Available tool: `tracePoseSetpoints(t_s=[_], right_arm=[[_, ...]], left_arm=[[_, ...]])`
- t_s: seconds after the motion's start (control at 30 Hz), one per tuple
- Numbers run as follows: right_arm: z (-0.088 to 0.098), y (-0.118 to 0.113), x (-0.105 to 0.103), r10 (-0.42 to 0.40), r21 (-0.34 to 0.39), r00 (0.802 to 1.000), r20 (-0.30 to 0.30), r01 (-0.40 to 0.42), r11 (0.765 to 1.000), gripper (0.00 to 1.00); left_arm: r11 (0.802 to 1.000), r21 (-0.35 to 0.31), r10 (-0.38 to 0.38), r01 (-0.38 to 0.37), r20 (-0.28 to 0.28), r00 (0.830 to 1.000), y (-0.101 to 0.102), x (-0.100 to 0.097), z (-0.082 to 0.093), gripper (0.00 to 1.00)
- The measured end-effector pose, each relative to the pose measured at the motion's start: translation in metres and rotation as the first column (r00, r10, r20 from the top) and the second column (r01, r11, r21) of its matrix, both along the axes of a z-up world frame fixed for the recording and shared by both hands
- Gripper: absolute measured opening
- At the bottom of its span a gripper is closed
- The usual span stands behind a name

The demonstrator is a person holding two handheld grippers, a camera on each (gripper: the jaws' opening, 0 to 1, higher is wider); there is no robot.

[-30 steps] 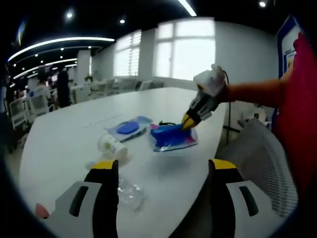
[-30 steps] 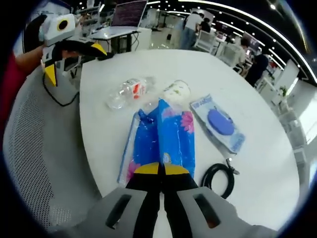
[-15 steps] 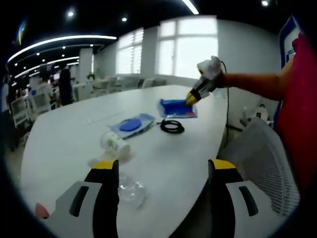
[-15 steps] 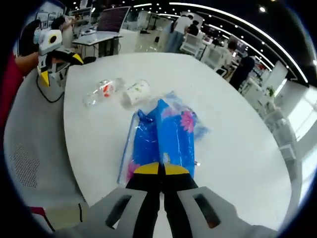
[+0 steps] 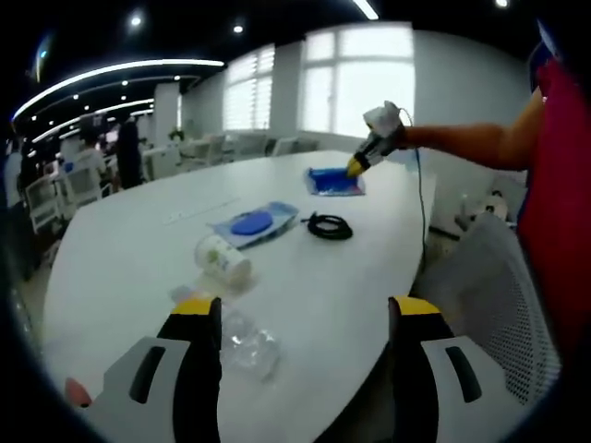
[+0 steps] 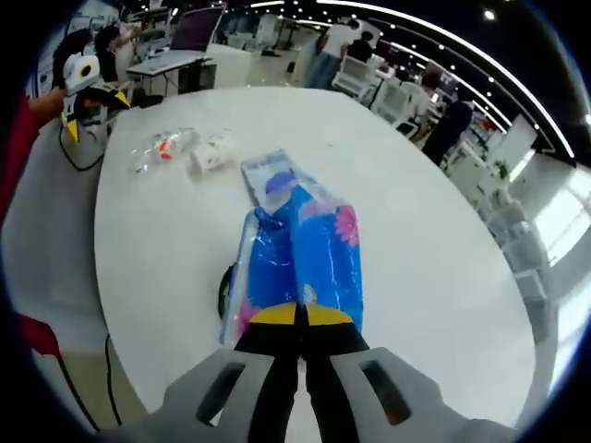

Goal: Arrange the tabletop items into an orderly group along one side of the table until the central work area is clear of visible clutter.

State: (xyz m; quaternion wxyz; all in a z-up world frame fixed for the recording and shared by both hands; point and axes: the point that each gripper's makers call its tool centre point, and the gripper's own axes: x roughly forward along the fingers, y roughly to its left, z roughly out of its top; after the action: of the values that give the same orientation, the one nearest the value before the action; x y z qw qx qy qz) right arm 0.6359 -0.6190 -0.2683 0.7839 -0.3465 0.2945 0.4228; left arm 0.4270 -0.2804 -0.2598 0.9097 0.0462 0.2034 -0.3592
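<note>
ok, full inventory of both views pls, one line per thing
table: 1, white, rounded edge, holds all items
blue pack: 1, blue with pink flower print, clamped in the right gripper, far end of table in left gripper view
pouch: 1, clear with a blue disc inside, mid-table
cable: 1, black, coiled, beside the pouch
cup: 1, white paper, lying on its side
bottle: 1, clear plastic, crushed, near table edge by the left gripper
chair: 1, grey mesh, at table edge
people: several, background, among desks
left gripper: 1, yellow-tipped, open, holding nothing
right gripper: 1, yellow-tipped, shut on the blue pack
arm: 1, red sleeve
</note>
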Motion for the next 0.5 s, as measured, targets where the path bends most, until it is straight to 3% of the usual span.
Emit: tracePoseSetpoints(t_s=[0.27, 0.5], right_arm=[[-0.008, -0.020, 0.039, 0.037, 0.007, 0.999, -0.017, -0.037, 0.999, 0.01], [-0.029, -0.017, 0.046, 0.100, -0.018, 0.993, -0.059, -0.101, 0.995, 0.01]], left_arm=[[1.000, 0.019, 0.017, -0.017, -0.001, 1.000, 0.002, 0.004, -0.003, 0.72], [0.999, 0.025, 0.036, -0.036, 0.011, 0.999, 0.002, 0.011, -0.004, 0.73]])
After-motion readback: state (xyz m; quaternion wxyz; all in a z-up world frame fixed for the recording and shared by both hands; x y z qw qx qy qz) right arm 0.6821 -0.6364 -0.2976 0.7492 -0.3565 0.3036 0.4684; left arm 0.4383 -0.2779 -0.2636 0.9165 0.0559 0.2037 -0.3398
